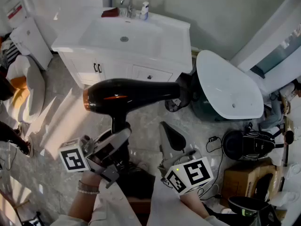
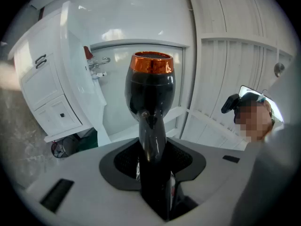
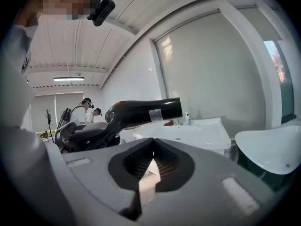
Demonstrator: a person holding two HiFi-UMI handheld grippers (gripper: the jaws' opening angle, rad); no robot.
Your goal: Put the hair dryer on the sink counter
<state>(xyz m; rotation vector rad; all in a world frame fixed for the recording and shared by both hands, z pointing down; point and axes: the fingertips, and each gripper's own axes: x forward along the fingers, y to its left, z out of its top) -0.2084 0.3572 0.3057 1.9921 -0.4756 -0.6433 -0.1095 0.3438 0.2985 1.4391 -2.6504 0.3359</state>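
Observation:
A black hair dryer (image 1: 131,94) with a copper ring at its left end hangs level above the floor, in front of the white sink counter (image 1: 176,29). My left gripper (image 1: 117,136) is shut on its handle from below. In the left gripper view the handle (image 2: 153,145) stands clamped between the jaws, and the body (image 2: 150,86) rises toward the cabinet (image 2: 51,84). My right gripper (image 1: 170,138) is shut and holds nothing, just right of the dryer's handle. In the right gripper view the hair dryer (image 3: 146,113) shows beyond the shut gripper (image 3: 151,161), with the sink counter (image 3: 197,133) behind it.
A faucet (image 1: 127,4), a small bottle (image 1: 145,9) and a red item (image 1: 110,13) stand at the basin's back edge. A white oval lid (image 1: 228,86) on a dark green base sits right of the cabinet. A black bag (image 1: 247,145) and a cardboard box (image 1: 244,178) lie at lower right.

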